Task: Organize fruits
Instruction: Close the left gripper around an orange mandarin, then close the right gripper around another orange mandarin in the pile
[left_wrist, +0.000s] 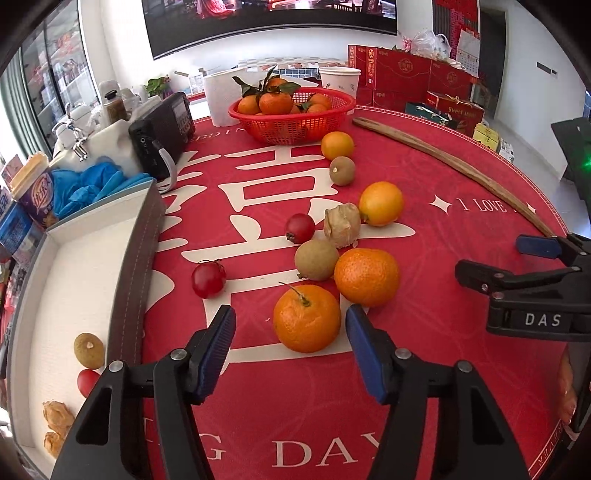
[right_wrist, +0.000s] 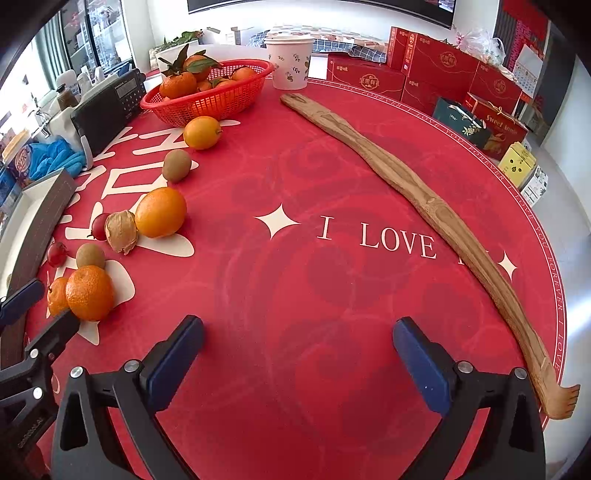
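Loose fruit lies in a line on the red tablecloth (left_wrist: 424, 332). My left gripper (left_wrist: 290, 325) is open, with a stemmed tangerine (left_wrist: 306, 319) between its fingers; the right pad is almost at the peel and the left pad stands clear of it. Behind it lie a second tangerine (left_wrist: 366, 277), a brown round fruit (left_wrist: 316, 259), a papery husked fruit (left_wrist: 342, 225) and two small red fruits (left_wrist: 208, 279). My right gripper (right_wrist: 297, 328) is open over bare cloth, holding nothing. A white-lined tray (left_wrist: 129, 258) at the left holds a brown fruit (left_wrist: 88, 350), a red one and husked ones.
A red basket (left_wrist: 291, 125) of leafy tangerines stands at the back, with a paper cup (right_wrist: 290, 61) beside it. A long wooden back scratcher (right_wrist: 436, 218) lies across the right side. A black radio (left_wrist: 166, 129) and blue gloves (left_wrist: 88, 184) crowd the left edge.
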